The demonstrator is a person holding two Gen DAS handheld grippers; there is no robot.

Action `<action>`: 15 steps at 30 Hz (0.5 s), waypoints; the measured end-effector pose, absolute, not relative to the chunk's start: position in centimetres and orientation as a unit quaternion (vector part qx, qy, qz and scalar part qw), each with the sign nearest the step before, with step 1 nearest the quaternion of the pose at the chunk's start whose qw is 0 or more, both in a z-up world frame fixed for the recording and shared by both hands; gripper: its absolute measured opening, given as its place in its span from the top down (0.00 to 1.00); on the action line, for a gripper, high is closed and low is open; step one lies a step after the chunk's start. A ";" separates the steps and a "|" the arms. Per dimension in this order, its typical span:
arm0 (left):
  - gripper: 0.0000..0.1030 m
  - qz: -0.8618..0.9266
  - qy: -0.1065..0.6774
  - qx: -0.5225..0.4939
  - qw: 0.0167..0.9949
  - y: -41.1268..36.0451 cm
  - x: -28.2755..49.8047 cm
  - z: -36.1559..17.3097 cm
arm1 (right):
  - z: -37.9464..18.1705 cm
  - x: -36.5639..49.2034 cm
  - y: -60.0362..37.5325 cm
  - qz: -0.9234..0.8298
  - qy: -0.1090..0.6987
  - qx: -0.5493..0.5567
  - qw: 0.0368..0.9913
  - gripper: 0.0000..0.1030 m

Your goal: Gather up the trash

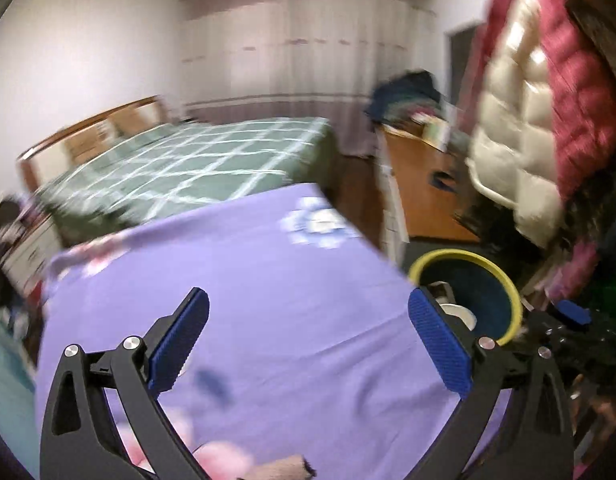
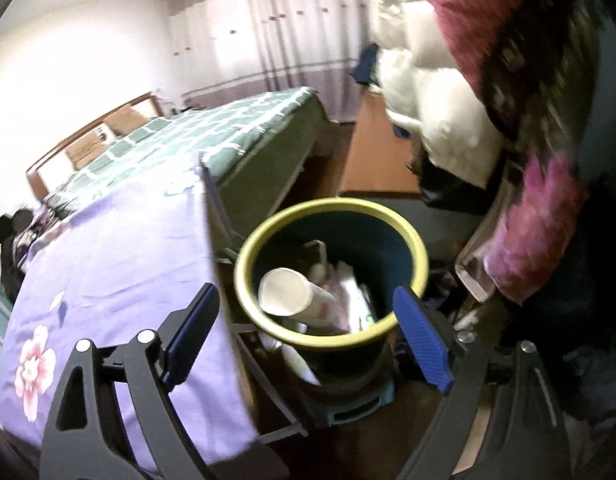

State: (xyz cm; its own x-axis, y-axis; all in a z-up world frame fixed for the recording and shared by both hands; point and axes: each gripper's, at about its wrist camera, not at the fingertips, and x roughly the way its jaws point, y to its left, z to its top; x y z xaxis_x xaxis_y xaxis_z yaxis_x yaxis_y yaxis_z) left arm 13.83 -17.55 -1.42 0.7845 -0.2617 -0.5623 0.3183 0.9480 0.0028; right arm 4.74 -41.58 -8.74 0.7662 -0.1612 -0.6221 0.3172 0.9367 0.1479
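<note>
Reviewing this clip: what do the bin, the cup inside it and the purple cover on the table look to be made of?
Bin: probably moulded plastic, smooth, dark blue wall with a thick yellow-green rolled rim.
Cup: likely paper, matte white inside, thin even lip, printed outer wall.
Purple cover: woven fabric, matte, showing soft creases and printed pink flowers; it drapes over the table edge.

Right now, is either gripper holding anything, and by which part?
Nothing held. Left gripper stands open over the purple sheet, nothing between its pads. Right gripper is open above the trash bin, empty too.
</note>
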 end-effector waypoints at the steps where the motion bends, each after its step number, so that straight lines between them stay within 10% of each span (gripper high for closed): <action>1: 0.05 -0.144 0.290 0.040 0.945 -16.1 13.2 -1.4 | -8.3 4.6 -40.9 -0.121 0.313 0.117 0.935 0.18; 15: 0.05 -0.039 0.255 -0.029 0.966 -4.8 3.6 -2.1 | -6.4 2.7 -35.5 -0.065 0.296 0.071 0.950 0.15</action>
